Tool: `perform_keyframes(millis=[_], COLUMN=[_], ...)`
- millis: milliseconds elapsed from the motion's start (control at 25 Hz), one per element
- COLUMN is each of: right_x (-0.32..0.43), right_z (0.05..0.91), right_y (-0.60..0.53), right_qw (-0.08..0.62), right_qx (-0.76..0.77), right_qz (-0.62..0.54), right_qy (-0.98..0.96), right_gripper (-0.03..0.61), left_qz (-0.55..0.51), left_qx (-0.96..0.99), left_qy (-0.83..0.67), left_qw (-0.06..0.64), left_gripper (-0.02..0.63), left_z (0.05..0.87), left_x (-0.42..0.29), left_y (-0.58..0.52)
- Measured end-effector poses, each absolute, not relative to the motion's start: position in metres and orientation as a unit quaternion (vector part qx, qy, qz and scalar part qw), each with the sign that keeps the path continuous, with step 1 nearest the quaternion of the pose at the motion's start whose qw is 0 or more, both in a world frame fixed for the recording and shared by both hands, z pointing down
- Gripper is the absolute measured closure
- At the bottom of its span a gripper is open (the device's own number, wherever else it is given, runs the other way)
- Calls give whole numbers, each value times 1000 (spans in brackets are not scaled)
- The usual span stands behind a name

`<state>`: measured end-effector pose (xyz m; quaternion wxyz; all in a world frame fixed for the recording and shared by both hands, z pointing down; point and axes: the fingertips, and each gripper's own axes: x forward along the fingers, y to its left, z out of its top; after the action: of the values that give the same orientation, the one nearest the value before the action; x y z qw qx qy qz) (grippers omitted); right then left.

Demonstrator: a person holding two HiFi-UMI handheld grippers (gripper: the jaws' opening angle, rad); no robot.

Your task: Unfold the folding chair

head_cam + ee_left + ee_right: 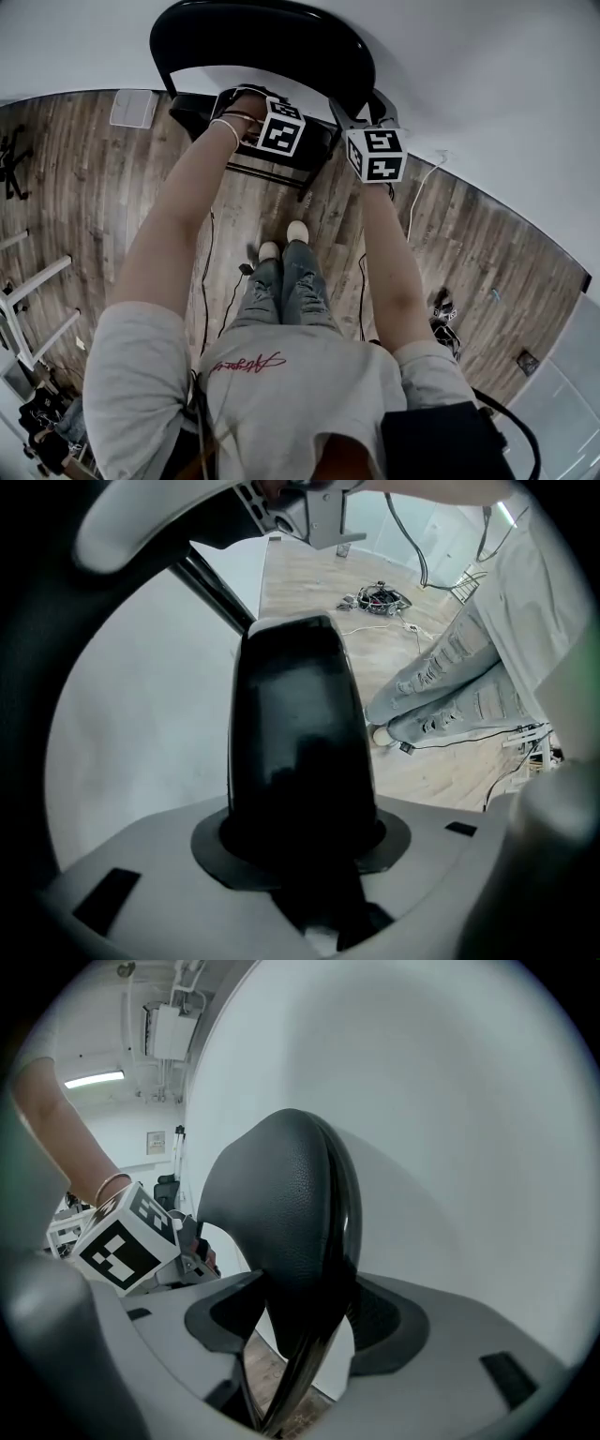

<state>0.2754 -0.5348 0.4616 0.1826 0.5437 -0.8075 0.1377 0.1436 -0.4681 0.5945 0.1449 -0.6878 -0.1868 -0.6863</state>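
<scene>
At the far left of the head view, white frames (37, 281) are standing on the wood floor (94, 187). The person's left arm (178, 225) is reaching forward and down to the folding chair (272, 42), which is standing ahead of their shoes (281, 242), close against the white wall (487, 84). The left tool (302, 850) is pointing down and closing on the front edge of the black seat (295, 742). In the left gripper view that edge is filling the space between the jaws, with the pads pressing on it. Beyond it, the person's jeans (450, 686) and a tangle of cables (375, 597) are showing on the floor.

Further right, the curved backrest (281, 1213) is rising above the seat. The right tool (305, 1321) is sitting astride the backrest's right side with its jaws standing wide apart. The padded edge is lying between the pads, light is showing beside it, and no squeeze is visible. The left tool's marker cube (127, 1241) is appearing just to the left in the right gripper view.
</scene>
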Motion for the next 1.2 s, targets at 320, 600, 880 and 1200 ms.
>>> perform_keyframes(millis=[320, 600, 880, 1200], right_x=[276, 277, 278, 277], right_z=[463, 467, 465, 465], right_y=[-532, -530, -531, -517], right_qw=[173, 154, 50, 15], right_qx=[525, 506, 490, 518], right_qz=[142, 158, 233, 240], right_qy=[-821, -834, -838, -821], right_gripper=[310, 312, 336, 336], left_qz=[-678, -660, -633, -573], left_qx=[-699, -713, -730, -759], left_qy=[-140, -90, -44, 25], left_qw=[179, 221, 252, 308], left_gripper=[431, 431, 443, 448], left_z=[586, 581, 578, 570], left_x=[137, 128, 121, 112], left_y=[-444, -410, -385, -337])
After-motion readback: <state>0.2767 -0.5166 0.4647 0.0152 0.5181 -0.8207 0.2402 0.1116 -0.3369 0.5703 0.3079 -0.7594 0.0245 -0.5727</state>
